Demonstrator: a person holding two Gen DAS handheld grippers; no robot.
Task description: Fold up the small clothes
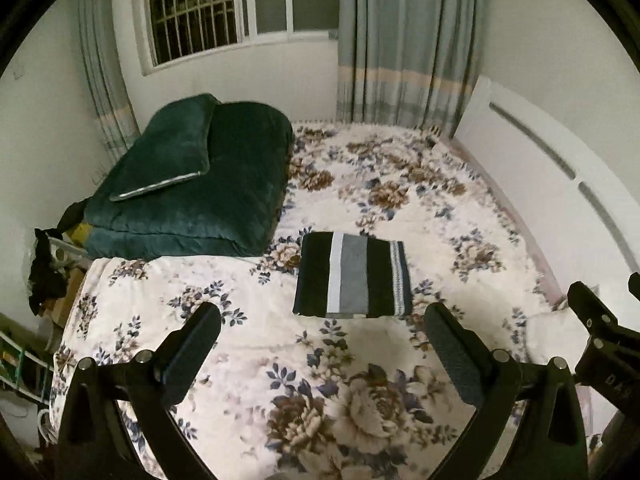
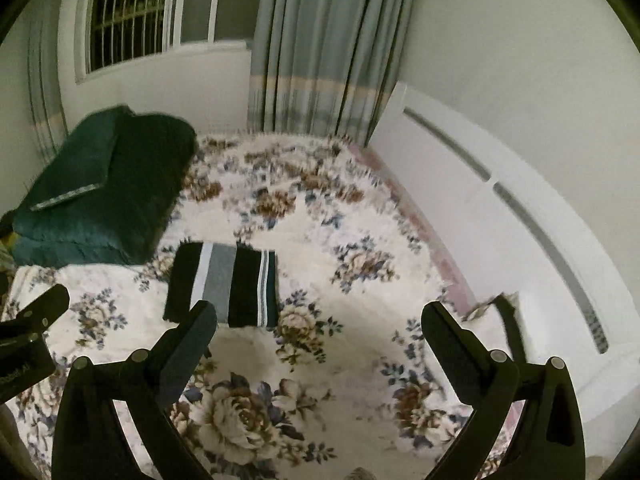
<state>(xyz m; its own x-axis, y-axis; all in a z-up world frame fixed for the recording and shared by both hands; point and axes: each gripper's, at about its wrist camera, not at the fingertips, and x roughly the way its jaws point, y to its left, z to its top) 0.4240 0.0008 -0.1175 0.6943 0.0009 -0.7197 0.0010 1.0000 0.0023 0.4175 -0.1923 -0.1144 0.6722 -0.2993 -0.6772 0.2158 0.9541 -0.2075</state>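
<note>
Left gripper: I see my left gripper (image 1: 322,332) with its fingers spread wide apart, nothing between them, hovering above the floral bedspread (image 1: 248,344).
Right gripper: my right gripper (image 2: 320,334) is likewise spread wide and empty; its left finger (image 2: 192,344) overlaps the garment's near edge in the view, but I cannot tell whether it touches.
Garment: the folded striped garment (image 1: 352,275) lies flat on the bedspread as a neat rectangle, black with white and grey bands, at 12 o'clock from my left gripper and at about 11 o'clock from my right one.
Green quilt: a folded dark green quilt (image 1: 192,196) with a matching pillow (image 1: 164,152) on top sits at 10 o'clock, just beside the garment's far left corner.
Headboard: a white headboard (image 1: 532,176) runs along at 2 o'clock.
Window: a barred window (image 1: 192,8) and grey curtain (image 1: 404,40) stand at 12 o'clock.
</note>
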